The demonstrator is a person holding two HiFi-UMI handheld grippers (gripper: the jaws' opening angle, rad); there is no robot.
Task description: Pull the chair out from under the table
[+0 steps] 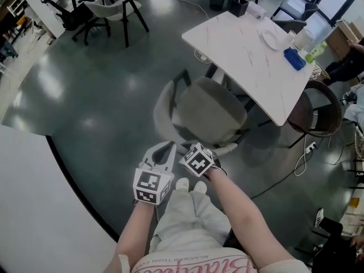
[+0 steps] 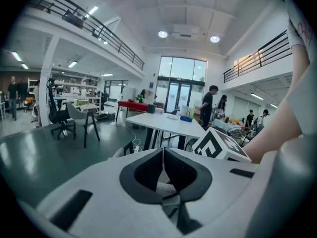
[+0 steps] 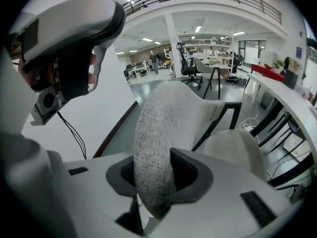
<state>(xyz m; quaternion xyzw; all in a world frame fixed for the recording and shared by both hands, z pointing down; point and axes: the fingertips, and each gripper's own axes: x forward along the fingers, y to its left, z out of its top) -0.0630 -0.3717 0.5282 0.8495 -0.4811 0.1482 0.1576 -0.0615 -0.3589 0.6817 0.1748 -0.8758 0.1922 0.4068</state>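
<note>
A grey fabric chair (image 1: 210,110) with black legs stands at the near edge of the white table (image 1: 250,44), its seat partly beneath the top. My right gripper (image 1: 223,149) is shut on the rim of the chair's curved backrest (image 3: 163,123), which fills the gap between the right gripper's (image 3: 154,177) pads. My left gripper (image 1: 165,148) hangs just left of it, close to the backrest. In its own view the left gripper (image 2: 163,150) has its jaws together with nothing between them.
A dark wicker chair (image 1: 318,110) sits at the table's right end. A plate (image 1: 271,38), a blue object (image 1: 294,58) and bottles lie on the table. A cable (image 1: 284,178) runs over the floor. A white curved surface (image 1: 34,209) fills the lower left.
</note>
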